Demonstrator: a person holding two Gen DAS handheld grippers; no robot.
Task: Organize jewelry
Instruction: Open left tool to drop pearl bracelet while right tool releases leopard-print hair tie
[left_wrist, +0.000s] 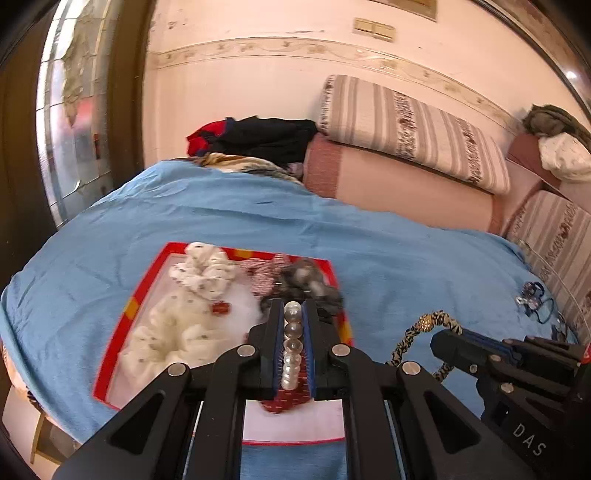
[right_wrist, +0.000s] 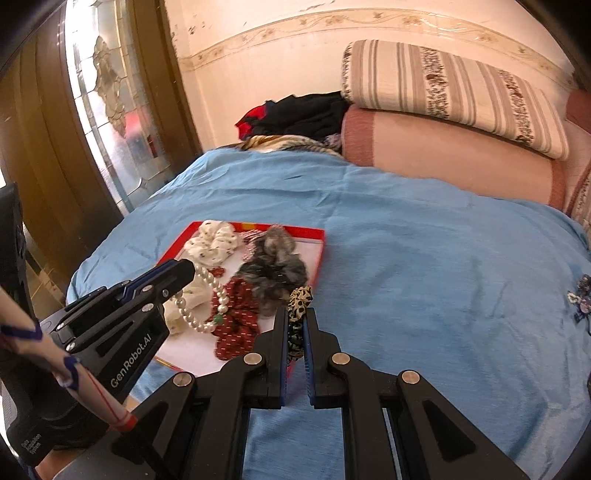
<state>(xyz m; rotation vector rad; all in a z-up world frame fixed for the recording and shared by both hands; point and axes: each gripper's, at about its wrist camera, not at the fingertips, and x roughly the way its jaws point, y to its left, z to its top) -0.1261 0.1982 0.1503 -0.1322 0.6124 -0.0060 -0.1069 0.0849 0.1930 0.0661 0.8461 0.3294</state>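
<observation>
**Carrying two pieces toward the tray, a little left on the bedspread**

Holding one item in each gripper, I judge the job well past halfway. My left gripper (left_wrist: 293, 325) is clamped narrow on a pearl bracelet (right_wrist: 201, 306), which hangs in a loop over the red-rimmed tray (left_wrist: 125, 306). My right gripper (right_wrist: 295, 325) is pinched tight on a leopard-print band (left_wrist: 424, 328), just beside the tray's near right corner and above the blue bedspread (right_wrist: 424, 277).

Already lying in the tray: a white scrunchie (left_wrist: 205, 275) at its far side, a grey furry scrunchie (right_wrist: 273, 269) toward its right edge, a red dotted scrunchie (right_wrist: 236, 325) near its front, and a red-and-white checked piece (left_wrist: 264, 275) between the white and grey ones. A second pale fabric piece (left_wrist: 166, 332) fills the tray's left half.

Left to do, as I read it: set down both held pieces in the tray. Well to the right of the tray, a small dark beaded cluster (right_wrist: 580, 295) lies on the bedspread, probably the last item to collect; it is too small to identify.
</observation>
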